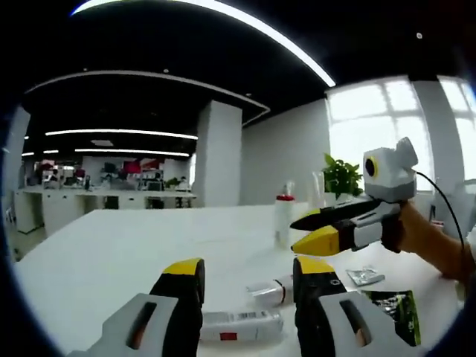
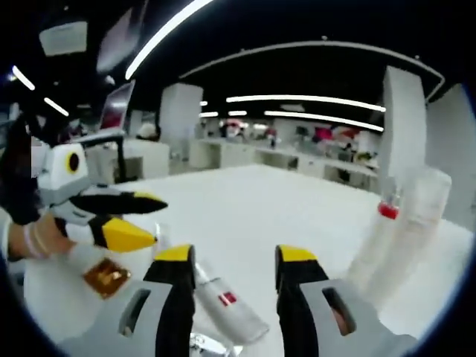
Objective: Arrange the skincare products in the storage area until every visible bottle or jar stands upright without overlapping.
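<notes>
White tabletop (image 1: pixel 134 245) underfoot, broad and bare. Left gripper (image 1: pixel 247 277), yellow-tipped black jaws spread apart, nothing between, hovering above a clear plastic bottle with a red label mark (image 1: pixel 239 326) lying on its side. Second small bottle (image 1: pixel 269 290) lying just beyond. Tall clear bottle with a red collar (image 1: pixel 284 216) upright farther back. Dark green sachet (image 1: pixel 394 309) flat nearby. Right gripper (image 2: pixel 232 256) likewise parted, empty, above the lying bottle.

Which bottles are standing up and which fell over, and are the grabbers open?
Red-capped bottle: standing upright on the table.
Red-labelled bottle: lying on its side.
Small bottle: lying on its side.
Left gripper: open, holding nothing.
Right gripper: open, holding nothing.
</notes>
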